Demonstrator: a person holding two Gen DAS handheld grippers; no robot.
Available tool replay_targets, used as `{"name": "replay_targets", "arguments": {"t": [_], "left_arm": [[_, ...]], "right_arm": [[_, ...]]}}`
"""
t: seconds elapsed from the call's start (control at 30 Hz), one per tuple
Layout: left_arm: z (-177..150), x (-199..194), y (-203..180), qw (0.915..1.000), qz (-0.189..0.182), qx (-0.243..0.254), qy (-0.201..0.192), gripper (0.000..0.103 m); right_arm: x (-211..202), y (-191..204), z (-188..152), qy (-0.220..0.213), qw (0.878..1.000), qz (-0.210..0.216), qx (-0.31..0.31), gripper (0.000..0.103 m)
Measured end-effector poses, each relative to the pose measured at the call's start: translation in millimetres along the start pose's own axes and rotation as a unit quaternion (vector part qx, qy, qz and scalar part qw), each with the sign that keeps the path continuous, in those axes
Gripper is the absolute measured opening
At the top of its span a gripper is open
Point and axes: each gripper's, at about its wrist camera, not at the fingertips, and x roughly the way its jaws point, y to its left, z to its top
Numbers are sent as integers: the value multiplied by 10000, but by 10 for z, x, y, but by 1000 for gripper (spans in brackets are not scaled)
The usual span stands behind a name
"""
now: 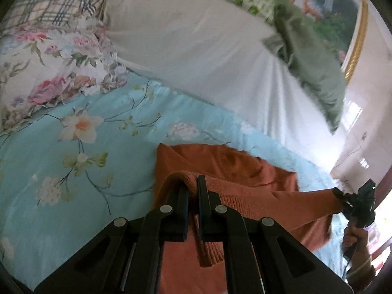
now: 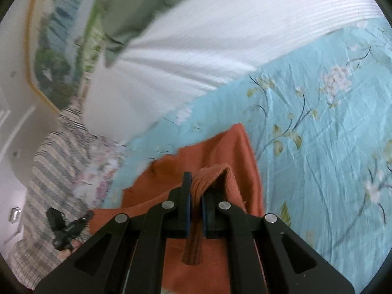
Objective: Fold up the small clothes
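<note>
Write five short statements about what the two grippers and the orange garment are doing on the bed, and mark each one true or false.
1. The left gripper is shut on the orange garment. True.
2. The right gripper is open and holds nothing. False: it is shut on a ribbed edge of the same garment.
3. The garment lies over a light blue floral sheet. True.
4. The garment is already folded into a neat square. False: it is bunched and stretched between the two grippers.
5. A green cloth lies on the white bedding. True.
</note>
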Motion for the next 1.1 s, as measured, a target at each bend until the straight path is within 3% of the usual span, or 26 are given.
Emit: {"name": "replay_targets", "arguments": {"t": [0.2,0.3,0.37,0.43,0.5,0.6,0.7,0.77,0.83,0.93,1.1], "left_arm": [[25,600,106,9985,325,112,424,4],[-28,949,242,9957,540,131,738,7],[-87,1025,306,9942,595,114,886,8],[-142,989,318,9938,590,110,940,15],[-223,813,238,9941,566,237,890,44],[-384,572,-26,9944,227,546,881,48],[-615,549,-389,9881,-193,980,1170,50],[-775,710,-606,9789,-340,1263,1571,50],[-879,881,-720,9707,-209,1516,1850,50],[-862,1065,-795,9642,70,1895,1852,50],[-462,1345,-655,9671,345,1803,1760,43]], "right_arm": [[530,-331,-16,411,9978,-448,255,8],[616,-456,-66,637,9951,-591,471,8],[510,-437,-83,513,9957,-591,491,14],[275,-326,-119,167,9959,-862,229,20],[101,-142,-182,-88,9958,-902,-130,20],[133,284,-416,276,9934,-357,-1056,20],[498,635,-759,1332,9698,-160,-2039,20],[743,735,-939,1848,9460,-517,-2614,20],[893,719,-990,1995,9292,-930,-2968,17],[936,604,-787,1721,9321,-1214,-2946,15],[892,283,-198,876,9557,-1782,-2172,15]]}}
